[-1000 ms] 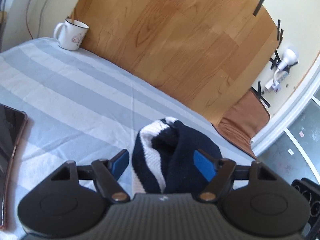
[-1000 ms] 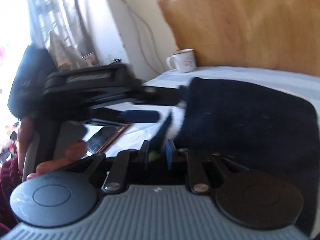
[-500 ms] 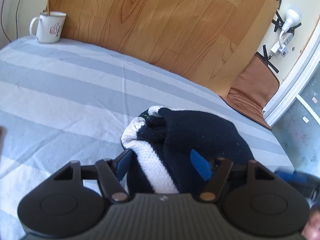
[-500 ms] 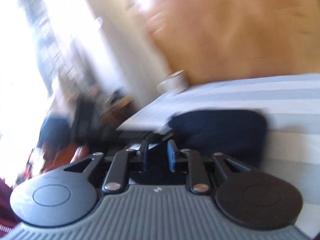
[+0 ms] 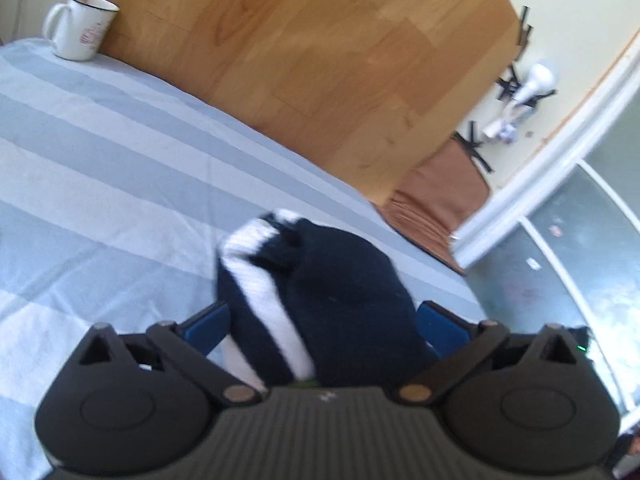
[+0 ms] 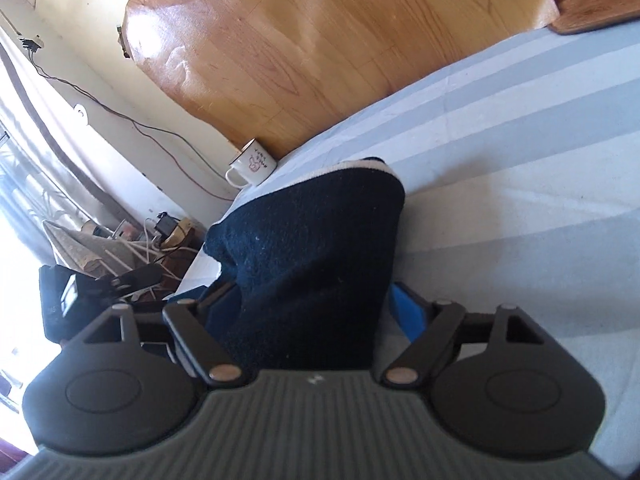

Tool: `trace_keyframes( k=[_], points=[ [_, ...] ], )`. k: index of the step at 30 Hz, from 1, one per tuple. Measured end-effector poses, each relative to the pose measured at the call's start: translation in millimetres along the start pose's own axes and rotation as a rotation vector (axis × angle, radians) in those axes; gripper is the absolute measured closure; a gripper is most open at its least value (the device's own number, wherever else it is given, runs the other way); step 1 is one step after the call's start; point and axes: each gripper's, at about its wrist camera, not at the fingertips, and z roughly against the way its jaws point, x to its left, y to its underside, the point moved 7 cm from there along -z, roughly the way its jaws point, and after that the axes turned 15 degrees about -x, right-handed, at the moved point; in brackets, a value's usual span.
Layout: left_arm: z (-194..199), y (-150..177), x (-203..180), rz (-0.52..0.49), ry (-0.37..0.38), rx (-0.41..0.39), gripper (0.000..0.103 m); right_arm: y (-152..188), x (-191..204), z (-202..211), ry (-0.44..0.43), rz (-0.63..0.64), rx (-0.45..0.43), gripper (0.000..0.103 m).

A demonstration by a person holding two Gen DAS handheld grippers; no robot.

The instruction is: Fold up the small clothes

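Observation:
A navy knit garment with white stripes (image 5: 320, 280) lies bunched on the blue-striped cloth (image 5: 100, 160). My left gripper (image 5: 324, 320) straddles it, jaws opening wide, with one blue pad (image 5: 208, 322) at each side of the bundle and neither squeezing it. In the right wrist view the same garment (image 6: 312, 232) shows its plain navy side, with a white edge at its far end. My right gripper (image 6: 310, 304) is around its near end, jaws opening. Its right pad (image 6: 404, 312) stands just off the fabric, and its left finger is partly hidden by the cloth.
A white enamel mug (image 5: 82, 28) stands at the cloth's far corner against a wooden board (image 5: 320, 60); it also shows as the mug (image 6: 252, 166) in the right view. Cables and clutter (image 6: 120, 248) lie beyond the surface's left edge. The floor (image 5: 560, 260) drops off on the right.
Both pairs of jaws have spread: the left from a loose hold to wide, the right from nearly shut on the fabric to apart. The right view has swung and rolled.

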Motion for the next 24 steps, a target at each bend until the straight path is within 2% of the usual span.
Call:
trace_keyframes(
  k=[4, 6, 7, 8, 10, 12, 14, 17, 21, 24],
  points=[
    [-19, 14, 9, -0.006, -0.059, 0.071, 0.000, 5, -5, -19, -0.021, -0.026, 0.055, 0.019],
    [-33, 28, 21, 0.086, -0.049, 0.150, 0.000, 10, -2, -28, -0.050, -0.025, 0.055, 0.017],
    [-33, 29, 20, 0.094, -0.022, 0.110, 0.001, 12, 2, -32, -0.058, 0.004, 0.061, 0.017],
    [-36, 33, 18, 0.087, -0.008, 0.110, 0.001, 14, 7, -35, -0.057, 0.035, 0.057, 0.017],
    [-42, 36, 11, 0.046, -0.024, 0.104, 0.003, 16, 11, -39, -0.034, 0.058, 0.029, 0.031],
    [-50, 35, 8, 0.030, -0.044, 0.108, 0.013, 12, 16, -36, -0.032, 0.085, -0.022, 0.049],
    [-62, 32, 7, 0.036, -0.045, 0.132, 0.026, 3, 22, -34, -0.043, 0.122, -0.071, 0.057],
    [-83, 15, 0, 0.048, 0.004, 0.130, 0.034, -21, 22, -32, -0.034, 0.168, -0.165, 0.059],
    [-124, -17, -31, -0.021, 0.058, 0.073, 0.034, -75, 5, -37, -0.037, 0.155, -0.268, 0.059],
    [-163, -37, -51, -0.083, 0.083, 0.029, 0.034, -112, -11, -49, -0.019, 0.191, -0.331, 0.059]
  ],
)
